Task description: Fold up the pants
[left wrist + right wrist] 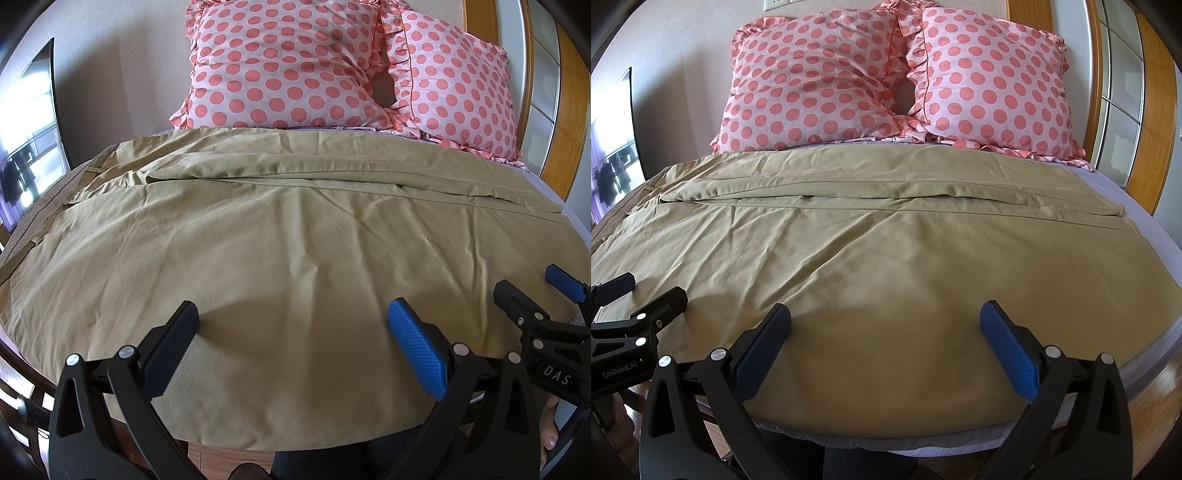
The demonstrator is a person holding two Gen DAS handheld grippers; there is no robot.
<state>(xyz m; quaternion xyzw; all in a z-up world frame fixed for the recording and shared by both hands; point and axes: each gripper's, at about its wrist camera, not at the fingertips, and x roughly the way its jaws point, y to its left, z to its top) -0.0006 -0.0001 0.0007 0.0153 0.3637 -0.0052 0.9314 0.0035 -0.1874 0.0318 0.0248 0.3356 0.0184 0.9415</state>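
Khaki pants (288,236) flat on bed (1115,192) (both grippers gaping, empty).

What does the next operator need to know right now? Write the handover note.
Left gripper: open, holds nothing, over the near edge of the pants.
Right gripper: open, holds nothing, over the same edge, further right.
Pants: spread flat across the bed, waistband left, leg ends right, one leg nearer the pillows.
Done: pants laid out; no fold visible.
Left: all the folding; probably start by gripping the near edge.
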